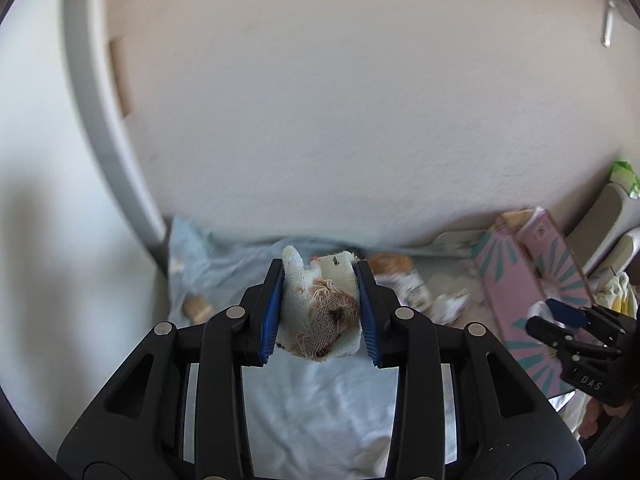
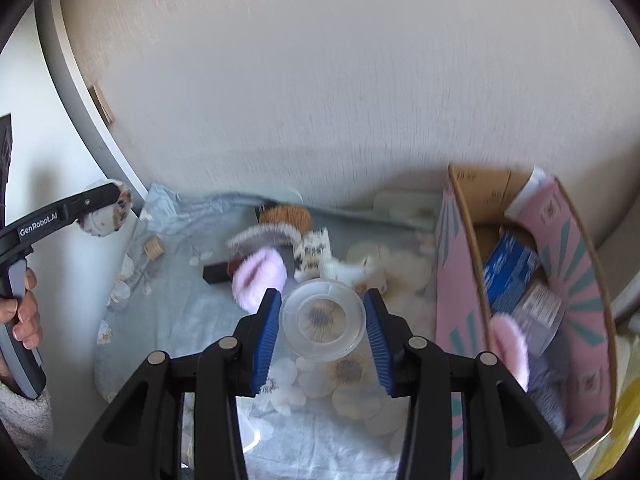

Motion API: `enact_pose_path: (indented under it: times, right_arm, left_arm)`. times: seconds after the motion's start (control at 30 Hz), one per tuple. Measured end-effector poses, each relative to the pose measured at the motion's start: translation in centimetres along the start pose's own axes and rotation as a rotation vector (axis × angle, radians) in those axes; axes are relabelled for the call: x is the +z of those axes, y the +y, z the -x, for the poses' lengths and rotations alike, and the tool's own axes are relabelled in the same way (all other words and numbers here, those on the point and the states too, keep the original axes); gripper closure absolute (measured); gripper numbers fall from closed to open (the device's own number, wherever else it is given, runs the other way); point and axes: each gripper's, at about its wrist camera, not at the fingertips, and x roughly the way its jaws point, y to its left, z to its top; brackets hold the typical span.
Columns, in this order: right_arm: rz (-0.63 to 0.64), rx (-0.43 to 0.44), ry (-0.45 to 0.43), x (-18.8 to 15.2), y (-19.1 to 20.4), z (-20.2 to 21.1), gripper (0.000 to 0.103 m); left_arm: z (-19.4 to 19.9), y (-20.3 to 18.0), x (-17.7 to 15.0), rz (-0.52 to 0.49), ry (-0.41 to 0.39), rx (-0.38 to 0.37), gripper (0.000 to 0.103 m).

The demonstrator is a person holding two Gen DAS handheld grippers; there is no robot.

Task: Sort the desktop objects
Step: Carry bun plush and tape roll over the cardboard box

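Observation:
My left gripper (image 1: 319, 308) is shut on a stained, frayed white cloth pad (image 1: 320, 312) and holds it above the pale blue cloth (image 1: 320, 408); it also shows at the left of the right wrist view (image 2: 106, 212). My right gripper (image 2: 322, 320) is shut on a clear round plastic lid (image 2: 323, 319) above the flowered cloth (image 2: 168, 312); it shows at the right of the left wrist view (image 1: 560, 316). A pink cardboard box (image 2: 460, 300) at the right holds a blue packet (image 2: 508, 276) and a pink puff (image 2: 510, 344).
Behind the lid lie a pink fluffy puff (image 2: 260, 276), a brush (image 2: 264, 236), a brown round item (image 2: 286, 214), a black stick (image 2: 216, 274) and a small cork (image 2: 154, 248). The wall (image 2: 320, 80) stands close behind. White holders (image 1: 608, 220) stand far right.

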Motion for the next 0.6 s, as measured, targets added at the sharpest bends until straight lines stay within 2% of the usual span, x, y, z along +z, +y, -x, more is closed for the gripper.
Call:
enact_pose_path:
  times: [0.23,0.6]
  right_arm:
    - [-0.004,-0.009,-0.03,2.0,-2.9,2.0,0.064]
    - [-0.05,-0.086,-0.029,2.7,-9.4,4.8,0.064]
  left_arm:
    - [-0.2,-6.6,3.6,-0.093,-0.036,-0.091,0.072]
    - [-3.3,-17.8,7.4,-0.174,0.015,-0.288,0.072]
